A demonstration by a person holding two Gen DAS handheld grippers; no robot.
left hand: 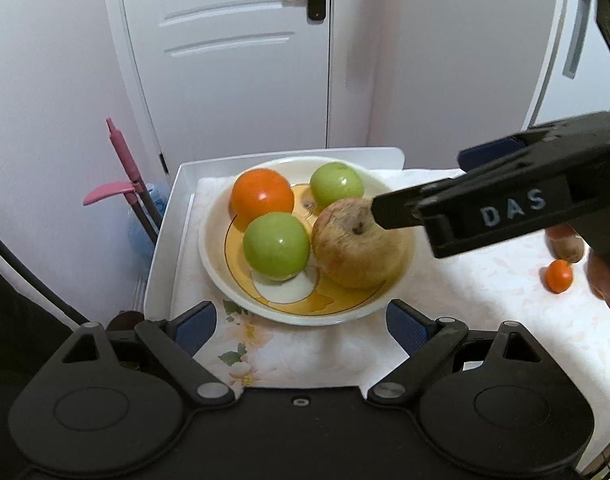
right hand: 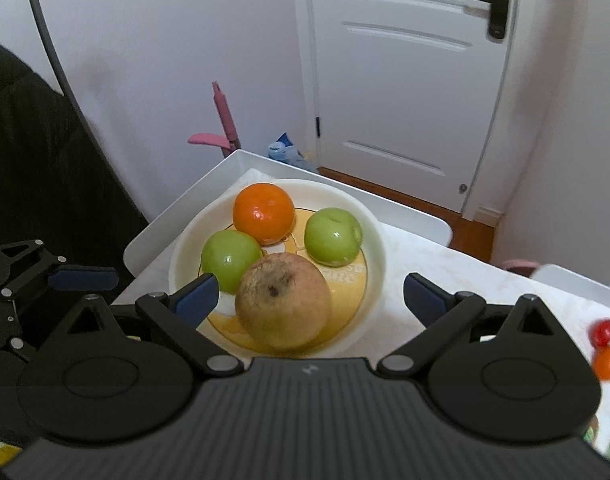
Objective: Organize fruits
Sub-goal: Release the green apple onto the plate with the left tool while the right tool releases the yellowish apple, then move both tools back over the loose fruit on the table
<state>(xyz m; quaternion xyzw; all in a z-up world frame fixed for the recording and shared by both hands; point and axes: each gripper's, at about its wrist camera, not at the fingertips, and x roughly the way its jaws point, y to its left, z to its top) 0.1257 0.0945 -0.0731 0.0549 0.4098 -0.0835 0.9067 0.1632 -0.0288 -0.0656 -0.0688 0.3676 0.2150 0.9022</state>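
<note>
Nearest: left tool hangs low at the bowl's near rim, blue pads spread wide, nothing between them. Prob just standing by to steady the bowl, not grabbing.

Right tool sits over the bowl, pads spread w/ gaps both sides of the big brownish apple. In the left view its black finger lies across the apple's top. The apple rests on the bowl floor on its own, so I'd judge it's just been set down, or is about to be gripped. Can't tell which.

Bowl, white w/ yellow centre, stands on the desk on a floral cloth, and serves as the collecting spot. In it, 2 green apples, one near-left and one far, plus an orange at far-left. All packed close, the near green one touching the orange.

Off to the right on the cloth, well apart from the bowl: small orange fruit and a small red one touching it. Likely still to be moved.

Beyond: white door, pink-handled broom against the wall.
</note>
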